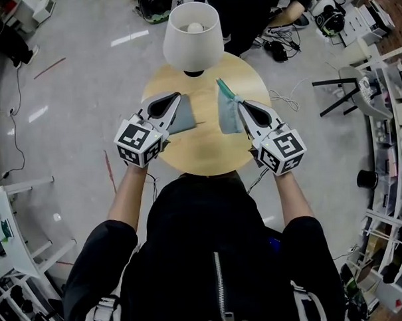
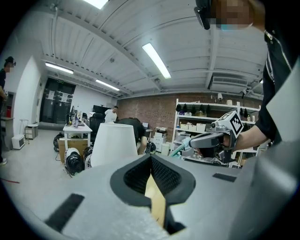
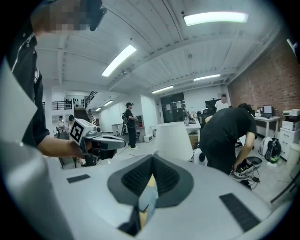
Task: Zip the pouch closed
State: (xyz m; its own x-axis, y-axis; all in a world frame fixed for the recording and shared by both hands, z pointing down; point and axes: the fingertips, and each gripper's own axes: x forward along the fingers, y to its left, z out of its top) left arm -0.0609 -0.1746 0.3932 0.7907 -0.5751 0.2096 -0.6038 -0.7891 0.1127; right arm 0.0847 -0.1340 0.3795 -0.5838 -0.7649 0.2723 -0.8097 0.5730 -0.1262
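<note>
Pouch held up over a round wooden surface in an open workshop

The round surface [image 1: 201, 156] is pale, smooth wood and stands on a glossy grey floor [image 1: 84, 82]. A white tapered lamp shade [image 1: 193, 37] stands at its far edge, metal shelving [image 1: 395, 181] runs along one side, and a brick wall [image 2: 159, 112] closes the room under strip lights. The right tongs [image 1: 241, 104] are clamped on the pouch [image 1: 227, 112], soft grey-blue fabric with a teal edge, raised above the wood. The left tongs [image 1: 177, 97] are pressed together, their ribbed black pads meeting. A flat grey panel [image 1: 184, 116] sits at their tip; I cannot tell whether it is pinched or joined to the pouch. Each gripper carries a cube of black-and-white square markers.
</note>
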